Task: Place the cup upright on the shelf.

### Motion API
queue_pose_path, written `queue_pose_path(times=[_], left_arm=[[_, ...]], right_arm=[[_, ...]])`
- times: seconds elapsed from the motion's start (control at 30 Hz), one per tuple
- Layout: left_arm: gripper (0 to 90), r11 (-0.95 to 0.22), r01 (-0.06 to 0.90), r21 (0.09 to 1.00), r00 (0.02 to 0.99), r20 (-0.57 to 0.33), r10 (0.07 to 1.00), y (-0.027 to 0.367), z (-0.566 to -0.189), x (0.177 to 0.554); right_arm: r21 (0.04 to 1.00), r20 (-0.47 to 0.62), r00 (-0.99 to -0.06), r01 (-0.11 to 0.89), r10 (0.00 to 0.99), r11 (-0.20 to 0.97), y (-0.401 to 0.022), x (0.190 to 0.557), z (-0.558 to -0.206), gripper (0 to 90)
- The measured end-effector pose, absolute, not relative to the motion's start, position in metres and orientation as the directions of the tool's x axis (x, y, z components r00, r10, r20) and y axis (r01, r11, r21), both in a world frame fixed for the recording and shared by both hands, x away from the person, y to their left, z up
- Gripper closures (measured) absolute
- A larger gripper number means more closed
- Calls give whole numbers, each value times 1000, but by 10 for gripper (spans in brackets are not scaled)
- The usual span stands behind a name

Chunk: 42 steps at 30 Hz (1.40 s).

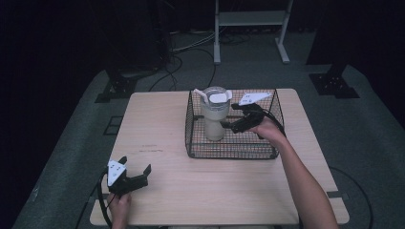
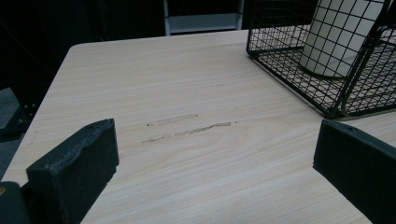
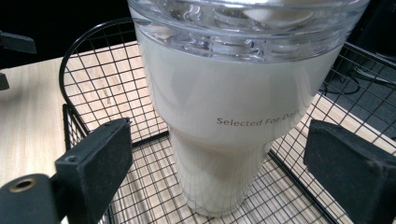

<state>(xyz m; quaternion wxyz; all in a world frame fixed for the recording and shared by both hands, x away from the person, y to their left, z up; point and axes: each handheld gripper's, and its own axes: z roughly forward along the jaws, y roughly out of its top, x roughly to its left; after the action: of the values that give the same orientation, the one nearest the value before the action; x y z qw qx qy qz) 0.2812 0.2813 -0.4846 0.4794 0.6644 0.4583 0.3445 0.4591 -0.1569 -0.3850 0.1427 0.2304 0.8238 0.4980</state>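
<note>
Left tongs (image 1: 135, 175) idle, jaws wide, resting low on the counter (image 1: 157, 124) near its front-left corner. Tumbler (image 1: 214, 114) stands upright in the wire basket (image 1: 229, 151), left half. Right tongs (image 1: 237, 117) spread wide, flanking the tumbler, probably not touching yet. Step: pre-grasp. Next: close squarely below the clear lid (image 3: 243, 23), then lift straight up, clear of the rim.

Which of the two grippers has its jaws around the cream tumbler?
The right gripper, reaching inside the wire basket: its open jaws stand either side of the tumbler. The left gripper rests near the table's front edge, nothing between its jaws.
</note>
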Motion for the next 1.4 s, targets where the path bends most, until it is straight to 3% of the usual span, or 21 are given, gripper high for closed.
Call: queue_pose_path(times=[0.77,1.4], left_arm=[[0,-123,282,951,341,21,940,281,-485,281],[0,-130,281,951,341,28,940,280,-485,281]], right_arm=[[888,14,-829,267,560,373,-184,430,-366,74],[892,-4,-847,237,531,385,-197,402,-358,74]])
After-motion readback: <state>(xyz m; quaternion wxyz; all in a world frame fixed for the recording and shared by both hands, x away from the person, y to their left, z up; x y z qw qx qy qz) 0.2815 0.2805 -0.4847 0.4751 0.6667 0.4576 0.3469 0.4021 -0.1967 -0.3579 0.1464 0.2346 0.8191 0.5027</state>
